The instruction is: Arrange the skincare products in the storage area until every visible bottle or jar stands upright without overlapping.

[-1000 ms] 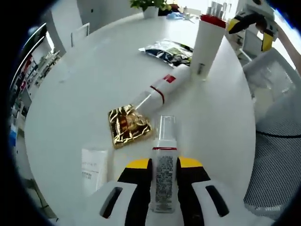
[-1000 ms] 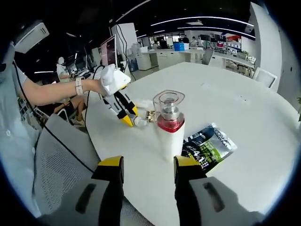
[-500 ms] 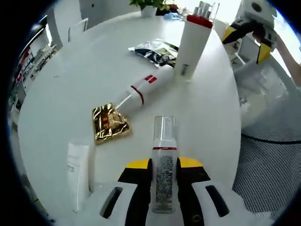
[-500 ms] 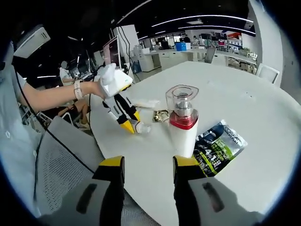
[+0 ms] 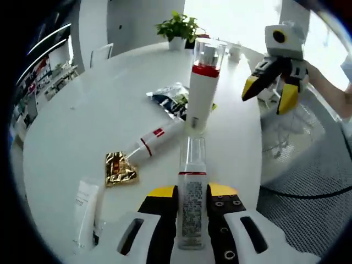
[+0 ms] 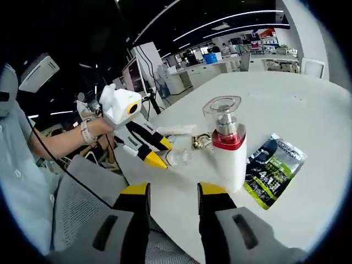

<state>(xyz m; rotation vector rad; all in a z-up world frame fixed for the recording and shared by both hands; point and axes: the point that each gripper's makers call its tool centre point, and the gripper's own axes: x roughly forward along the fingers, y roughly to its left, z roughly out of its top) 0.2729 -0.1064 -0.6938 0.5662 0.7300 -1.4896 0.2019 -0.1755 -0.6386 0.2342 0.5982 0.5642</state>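
Left gripper view: the left tongs (image 5: 192,201) are clamped on a small clear-capped bottle (image 5: 192,187), near the one upright red-collared bottle (image 5: 201,85); a red-banded tube (image 5: 155,137) and a white tube (image 5: 86,209) lie flat on the desk (image 5: 82,121), so most standing-up remains. Since earlier, the right tongs (image 6: 171,192), jaws apart and empty, have backed off from the upright bottle.

Round white table (image 5: 99,99); potted plant (image 5: 179,27) at its far edge, bright window behind. Mesh chair (image 5: 308,192) beside. Open office, dark ceiling, strip lights (image 6: 220,25).
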